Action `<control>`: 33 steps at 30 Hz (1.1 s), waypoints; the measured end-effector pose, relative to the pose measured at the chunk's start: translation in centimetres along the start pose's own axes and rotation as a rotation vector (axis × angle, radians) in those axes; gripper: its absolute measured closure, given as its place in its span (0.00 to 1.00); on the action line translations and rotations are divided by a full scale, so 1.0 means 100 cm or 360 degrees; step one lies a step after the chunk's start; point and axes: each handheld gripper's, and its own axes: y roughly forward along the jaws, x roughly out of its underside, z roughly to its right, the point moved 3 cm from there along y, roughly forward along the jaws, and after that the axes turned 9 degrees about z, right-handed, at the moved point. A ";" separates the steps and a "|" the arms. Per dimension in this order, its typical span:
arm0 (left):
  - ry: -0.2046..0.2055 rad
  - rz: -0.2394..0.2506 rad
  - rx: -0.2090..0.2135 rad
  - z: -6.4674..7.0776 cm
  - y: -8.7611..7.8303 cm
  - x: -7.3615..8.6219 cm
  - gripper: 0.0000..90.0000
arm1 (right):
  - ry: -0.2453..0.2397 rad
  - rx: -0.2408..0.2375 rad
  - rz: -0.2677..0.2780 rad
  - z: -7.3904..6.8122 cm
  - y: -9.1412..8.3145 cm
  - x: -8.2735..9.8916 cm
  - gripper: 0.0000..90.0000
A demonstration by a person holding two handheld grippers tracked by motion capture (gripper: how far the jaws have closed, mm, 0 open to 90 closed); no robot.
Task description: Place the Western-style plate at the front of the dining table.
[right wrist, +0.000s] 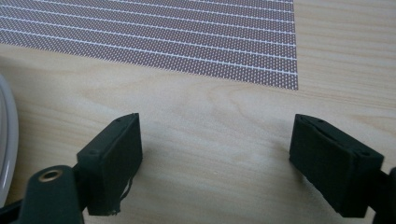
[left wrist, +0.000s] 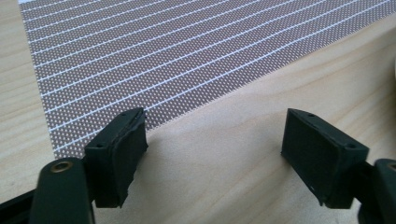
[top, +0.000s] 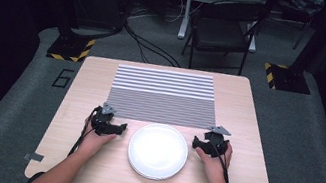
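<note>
White plate [top: 157,150] flat on the desk [top: 248,116], near the front edge, right between the 2 claws. Striped mat [top: 162,96] just behind it, flat too, with its near edge close to the plate's far rim. Maybe more than 1 plate stacked there; too hard to tell.

Left claw [left wrist: 215,144] just beside the plate's left side, low over bare wood, wide open, nothing between the pads. Pointed at the mat's near corner. Right claw [right wrist: 217,149] just beside the plate's right side, also wide open and empty, with a bit of the white rim [right wrist: 5,140] showing at the left edge of the right gripper view.

About the plate: looks hard, stiff and smooth. Probably slippery under the pads, and probably easy to chip or crack if dropped. Likely not heavy, but wide and flat, so apt to tip when held at 1 spot.

Best to take hold at the rim, 1 pad on top and 1 under the raised edge. Better still with both claws, left rim and right rim, to keep it level. Squeeze firmly but gently. Lift slowly, and set down softly.

About the mat: looks thin, soft and bendy. No danger of breaking. Easy to pinch at a corner or edge, but floppy once lifted.
</note>
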 end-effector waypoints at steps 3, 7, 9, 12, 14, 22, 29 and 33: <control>-0.0013 0.0026 -0.0030 0.000 0.000 0.000 0.29 | 0.0003 0.0008 0.0013 0.001 0.000 -0.001 0.25; -0.0027 0.0013 -0.0039 -0.001 -0.003 0.000 0.39 | 0.0022 0.0037 0.0021 0.003 -0.002 -0.001 0.35; -0.0045 0.0011 -0.0035 -0.001 -0.004 -0.001 0.42 | 0.0041 0.0036 0.0012 0.004 -0.002 -0.002 0.36; -0.0077 0.0011 -0.0023 0.000 -0.006 -0.002 0.45 | 0.0042 0.0038 0.0020 0.004 -0.007 -0.005 0.39; -0.0079 0.0012 -0.0012 0.001 -0.008 -0.003 0.46 | 0.0021 0.0036 0.0047 0.002 -0.011 -0.007 0.40; -0.0128 0.0011 0.0017 0.003 -0.016 -0.007 0.48 | -0.0060 -0.0024 0.0098 -0.013 -0.027 -0.015 0.45; -0.0199 0.0016 0.0034 0.007 -0.020 -0.009 0.47 | -0.0093 -0.0054 0.0087 -0.018 -0.032 -0.014 0.47; -0.0212 0.0022 0.0057 0.008 -0.022 -0.011 0.50 | -0.0101 -0.0050 0.0090 -0.017 -0.036 -0.014 0.49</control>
